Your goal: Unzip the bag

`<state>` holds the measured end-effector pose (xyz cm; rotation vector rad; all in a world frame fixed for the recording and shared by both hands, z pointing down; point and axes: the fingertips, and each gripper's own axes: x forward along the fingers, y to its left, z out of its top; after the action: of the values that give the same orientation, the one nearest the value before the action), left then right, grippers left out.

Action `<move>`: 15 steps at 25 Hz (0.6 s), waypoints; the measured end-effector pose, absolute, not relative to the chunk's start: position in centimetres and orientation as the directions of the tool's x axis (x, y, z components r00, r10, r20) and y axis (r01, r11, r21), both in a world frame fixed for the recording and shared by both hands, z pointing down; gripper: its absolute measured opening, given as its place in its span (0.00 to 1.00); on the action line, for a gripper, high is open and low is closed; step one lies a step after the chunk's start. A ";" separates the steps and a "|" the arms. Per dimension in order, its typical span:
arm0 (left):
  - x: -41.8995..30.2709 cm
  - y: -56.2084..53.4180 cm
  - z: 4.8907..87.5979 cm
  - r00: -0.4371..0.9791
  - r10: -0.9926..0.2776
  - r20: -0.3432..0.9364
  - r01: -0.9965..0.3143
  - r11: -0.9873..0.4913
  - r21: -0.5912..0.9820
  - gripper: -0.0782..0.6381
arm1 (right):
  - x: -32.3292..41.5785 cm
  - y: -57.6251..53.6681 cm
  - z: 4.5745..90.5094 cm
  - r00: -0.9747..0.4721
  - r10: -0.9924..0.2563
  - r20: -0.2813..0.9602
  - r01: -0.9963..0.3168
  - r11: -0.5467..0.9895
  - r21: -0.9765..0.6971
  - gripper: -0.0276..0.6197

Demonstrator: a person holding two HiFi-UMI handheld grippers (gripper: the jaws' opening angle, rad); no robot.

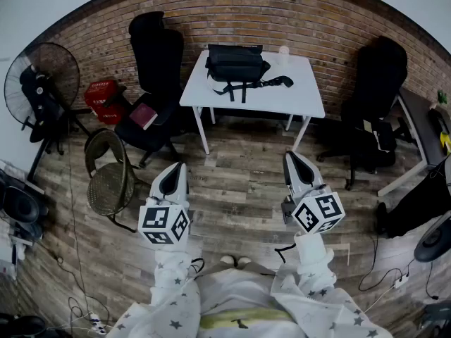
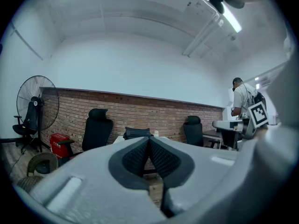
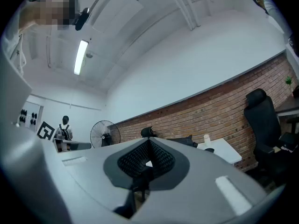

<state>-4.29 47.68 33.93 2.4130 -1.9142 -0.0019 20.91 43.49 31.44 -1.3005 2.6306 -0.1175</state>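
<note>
A black bag with loose straps lies on the white table against the brick wall; it also shows far off as the bag and the bag in the gripper views. My left gripper and right gripper hang over the wooden floor, well short of the table, both shut with nothing between their pads. Each points toward the table.
Black office chairs stand left and right of the table. A floor fan, a red box and a round mesh chair sit at the left. A small white bottle stands on the table. Cables trail on the floor.
</note>
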 end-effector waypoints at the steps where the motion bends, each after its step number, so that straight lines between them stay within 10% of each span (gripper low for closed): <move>1: -4.4 47.6 33.9 0.228 -0.973 0.036 -0.973 -0.226 0.050 0.11 | 20.9 43.4 31.5 -0.590 -0.794 -0.146 -0.778 0.608 -0.161 0.02; 15: -2.4 48.2 34.6 0.235 -0.971 0.045 -0.971 -0.232 0.053 0.11 | 22.4 43.4 32.5 -0.599 -0.786 -0.154 -0.763 0.618 -0.192 0.03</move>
<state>-2.39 48.16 34.64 2.4124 -1.9015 0.0039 22.41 43.44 32.51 -1.2736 2.6200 -0.1554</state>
